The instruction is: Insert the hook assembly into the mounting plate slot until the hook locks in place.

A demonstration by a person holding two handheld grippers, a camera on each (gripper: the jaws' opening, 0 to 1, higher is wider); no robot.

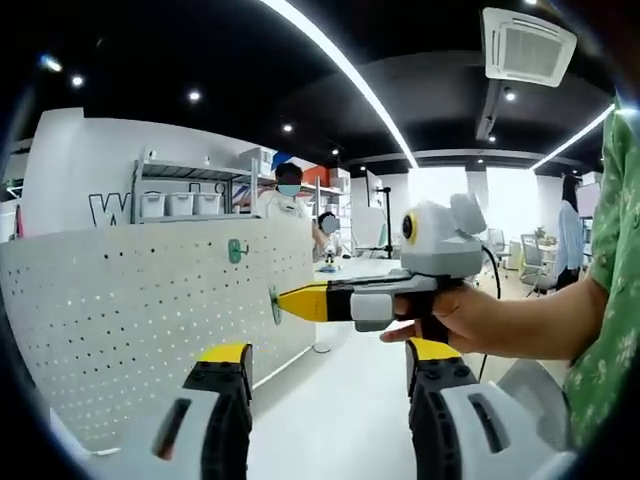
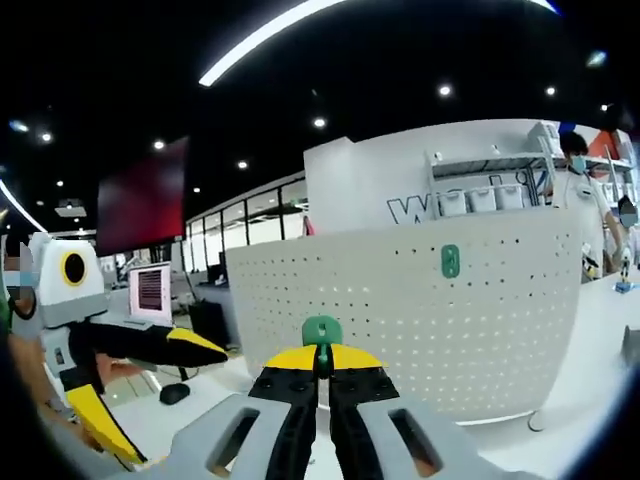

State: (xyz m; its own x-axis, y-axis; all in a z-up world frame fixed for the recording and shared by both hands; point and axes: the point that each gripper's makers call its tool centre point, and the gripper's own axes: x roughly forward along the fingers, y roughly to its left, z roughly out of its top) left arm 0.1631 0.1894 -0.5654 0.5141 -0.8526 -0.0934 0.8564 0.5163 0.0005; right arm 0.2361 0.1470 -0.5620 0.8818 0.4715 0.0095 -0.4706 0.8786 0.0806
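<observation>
Right gripper (image 2: 322,372): jaws clamped on a green hook (image 2: 321,331), seen in the right gripper view at 6 o'clock, in front of the white pegboard (image 2: 400,310). A second green hook (image 2: 450,261) already mounted on the board, toward 1 o'clock of the held one. In the left gripper view, right gripper (image 1: 288,300) at centre, tip pressed to the pegboard (image 1: 130,320), held by a hand (image 1: 470,318). Left gripper (image 1: 325,375): jaws apart, empty, at 6 o'clock.
</observation>
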